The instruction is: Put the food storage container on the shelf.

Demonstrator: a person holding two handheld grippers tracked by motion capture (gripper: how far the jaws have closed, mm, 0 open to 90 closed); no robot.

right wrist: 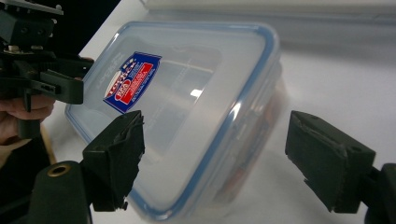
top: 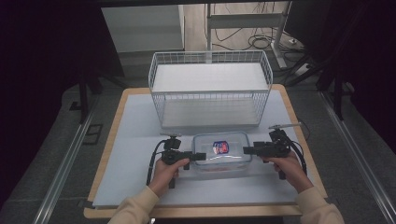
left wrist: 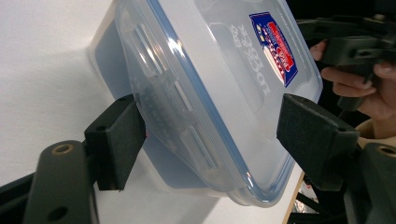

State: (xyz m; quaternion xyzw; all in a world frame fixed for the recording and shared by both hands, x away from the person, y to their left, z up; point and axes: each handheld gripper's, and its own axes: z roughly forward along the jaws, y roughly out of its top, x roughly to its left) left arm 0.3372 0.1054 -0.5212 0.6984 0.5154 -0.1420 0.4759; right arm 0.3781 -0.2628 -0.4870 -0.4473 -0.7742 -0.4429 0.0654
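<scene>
A clear plastic container (top: 222,157) with a blue-rimmed lid and a red and blue label (top: 220,147) rests on the white sheet, front centre. My left gripper (top: 200,156) is at its left end and stands open. In the left gripper view the container (left wrist: 219,79) sits between the jaws of the left gripper (left wrist: 217,137), one pad (left wrist: 119,140) against its side wall. My right gripper (top: 246,150) is at the right end, also open. In the right gripper view the right gripper (right wrist: 222,161) straddles the corner of the container (right wrist: 196,93), both jaws apart from it.
A white wire basket (top: 210,88) stands just behind the container, its open side facing me. The white sheet (top: 135,140) covers a wooden table whose front edge (top: 205,211) is near my forearms. Dark floor and cables lie beyond.
</scene>
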